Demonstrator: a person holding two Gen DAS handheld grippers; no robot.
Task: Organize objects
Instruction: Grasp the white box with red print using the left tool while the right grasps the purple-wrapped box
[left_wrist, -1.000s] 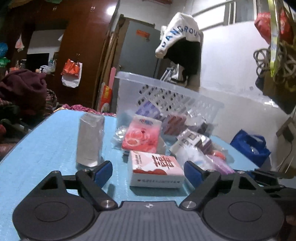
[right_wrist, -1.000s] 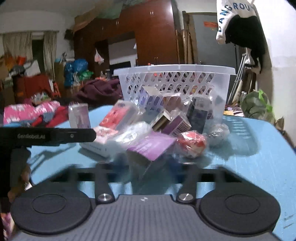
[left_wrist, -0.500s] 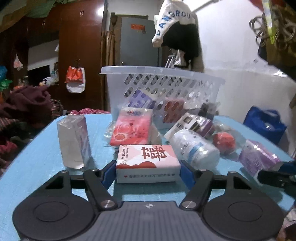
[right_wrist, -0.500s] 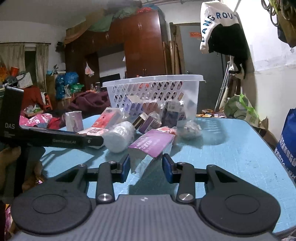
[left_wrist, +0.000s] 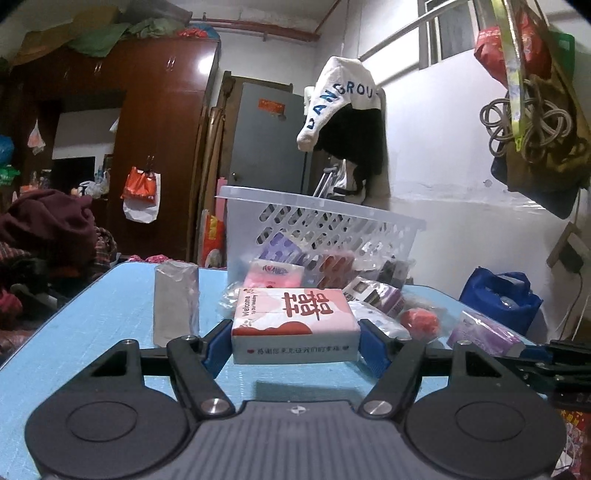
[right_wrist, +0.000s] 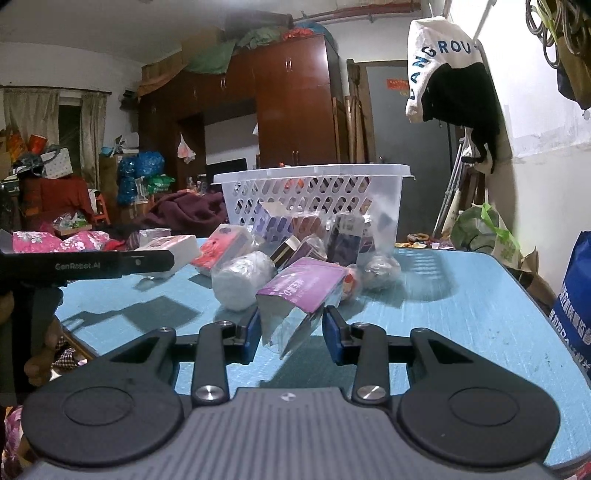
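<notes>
Left wrist view: left tool (left_wrist: 295, 347) straddling a pink-and-white tissue box (left_wrist: 295, 314), jaws just drawn inward, blue pads pressed against the box's two short ends. Box lying flat, long axis running side to side across the tool, printed top facing up, low over the blue desk (left_wrist: 110, 306); contact with the desk underneath not clear.

Straight ahead of the box, beyond a clutter of wrapped packets: a white slotted basket (left_wrist: 317, 206), standing on the far part of the desk, already holding several items. Judged the likely destination, so a lift up and forward over the near rim, clear of the packets between.

Right wrist view: right tool (right_wrist: 291, 332) set narrowly around the near end of a purple packet (right_wrist: 301, 286). Packet resting on the desk, long axis pointing away from the tool toward the basket, crinkled clear wrap hanging between the pads. Left pad against the wrap; right pad just beside it. Firm grip or mere bracketing: cannot tell.

Neither hand plainly nearer the basket.

Shown only in the right view: the left tool from the side as a black bar with the box at its tip, the basket's open top edge level and unobstructed. Shown only in the left view: both pads meeting the box ends, plus a clear upright block (left_wrist: 175, 302) just left of the box.
</notes>
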